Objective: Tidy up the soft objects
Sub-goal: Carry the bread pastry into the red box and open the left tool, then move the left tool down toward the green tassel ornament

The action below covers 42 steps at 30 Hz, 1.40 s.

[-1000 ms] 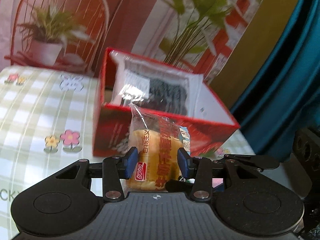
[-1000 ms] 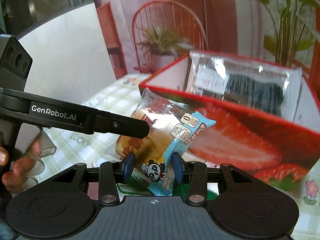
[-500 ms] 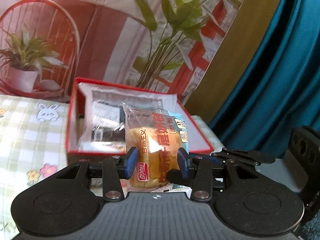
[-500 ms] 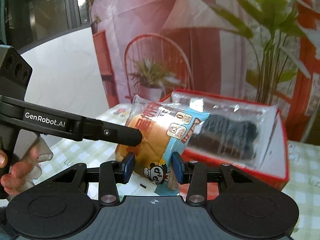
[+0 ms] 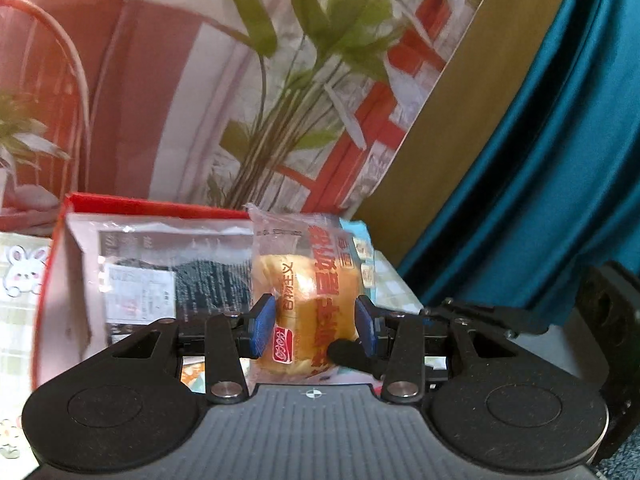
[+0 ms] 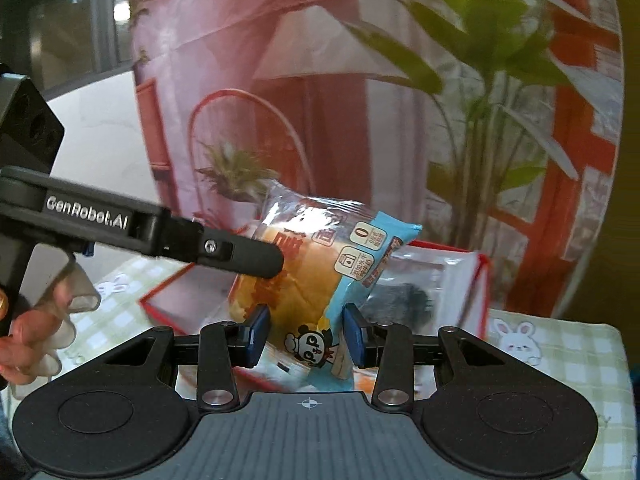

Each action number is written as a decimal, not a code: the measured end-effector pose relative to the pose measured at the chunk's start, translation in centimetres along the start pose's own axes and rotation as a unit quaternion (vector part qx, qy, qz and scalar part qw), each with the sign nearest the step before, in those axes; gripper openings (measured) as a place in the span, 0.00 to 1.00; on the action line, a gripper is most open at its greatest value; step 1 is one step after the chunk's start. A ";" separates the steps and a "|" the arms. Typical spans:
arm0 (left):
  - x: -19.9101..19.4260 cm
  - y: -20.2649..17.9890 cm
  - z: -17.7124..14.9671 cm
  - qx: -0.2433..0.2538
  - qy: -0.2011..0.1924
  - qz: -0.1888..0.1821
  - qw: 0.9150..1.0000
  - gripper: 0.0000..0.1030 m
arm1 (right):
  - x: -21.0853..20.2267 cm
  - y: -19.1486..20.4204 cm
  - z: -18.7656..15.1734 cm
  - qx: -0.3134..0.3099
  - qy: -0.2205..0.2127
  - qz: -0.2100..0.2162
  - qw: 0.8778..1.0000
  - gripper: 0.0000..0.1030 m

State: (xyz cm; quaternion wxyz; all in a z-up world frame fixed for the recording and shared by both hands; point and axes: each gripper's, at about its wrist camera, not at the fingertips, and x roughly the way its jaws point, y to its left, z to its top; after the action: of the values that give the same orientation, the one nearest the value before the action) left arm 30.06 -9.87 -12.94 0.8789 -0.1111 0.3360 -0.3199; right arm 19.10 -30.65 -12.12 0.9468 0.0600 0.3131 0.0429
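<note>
You have the wrapped bread bun pinched from two sides at once: the left gripper has its blue pads pressed into the loaf's flanks, and the right gripper is nipping the lower, blue-printed end of the wrapper, so both tongs are closed on the same bun, which is held in the air just in front of the red box. To finish this step well, carry the two grips as one, keeping their spacing fixed so the film neither stretches nor slackens, clear the near wall of the box before you lower, and aim for the free floor beside the clear packet of dark fabric that is already inside. Let one side go first and steady with the other; squeezing harder would only crush the bread. The left wrist view gives you the box interior, the packet's label and how much room sits to its right, plus the teal curtain at that side. The right wrist view shows what that one hides: the left tool's black finger lying against the bun's upper face, your hand on the handle, and the checked tablecloth with its rabbit print beyond the box's far corner
</note>
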 end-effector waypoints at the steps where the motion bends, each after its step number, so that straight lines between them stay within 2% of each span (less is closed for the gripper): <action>1: 0.6 0.1 0.0 -0.004 0.006 0.000 1.000 0.44 | 0.1 -0.3 0.0 -0.002 0.002 -0.006 1.000 0.36; 6: 3.4 0.8 -0.7 -0.041 0.039 0.000 0.998 0.44 | 1.5 -2.7 -0.4 0.001 0.024 -0.020 1.000 0.36; 15: 6.0 1.5 -1.8 -0.042 0.078 0.007 0.996 0.44 | 3.5 -4.1 -2.4 0.014 0.070 -0.031 0.997 0.36; 18: 6.2 1.4 -1.8 -0.036 0.080 0.008 0.996 0.44 | 3.7 -4.2 -2.7 0.018 0.077 -0.035 0.996 0.36; 24: 4.9 1.3 -1.6 -0.016 0.066 0.048 0.997 0.46 | 3.2 -3.7 -2.9 0.020 0.072 -0.069 0.995 0.44; 27: 3.4 1.2 -1.7 0.001 0.054 0.065 0.996 0.54 | 2.6 -3.3 -2.9 0.021 0.064 -0.073 0.995 0.47; 31: 1.5 0.7 -2.0 0.031 0.037 0.092 0.995 0.69 | 1.5 -2.3 -2.7 0.021 0.045 -0.077 0.996 0.59; 32: 1.2 0.6 -2.1 0.036 0.033 0.096 0.994 0.78 | 1.2 -1.9 -2.7 0.020 0.040 -0.080 0.996 0.61; 34: 0.4 0.5 -2.4 0.043 0.024 0.104 0.993 0.90 | 0.6 -1.3 -2.7 0.022 0.029 -0.086 0.996 0.75; 36: -0.5 0.4 -2.7 0.050 0.015 0.113 0.992 0.93 | 0.1 -0.9 -2.8 0.038 0.017 -0.086 0.995 0.86; 42: -2.8 0.3 -3.9 0.066 0.003 0.153 0.986 0.97 | -1.0 0.5 -3.5 0.068 0.002 -0.085 0.994 0.99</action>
State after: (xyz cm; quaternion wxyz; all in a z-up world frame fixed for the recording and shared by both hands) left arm 25.96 -7.79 -14.53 0.9219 0.0012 0.3297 -0.2035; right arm 16.20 -30.02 -14.26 0.9402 0.0979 0.3209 -0.0588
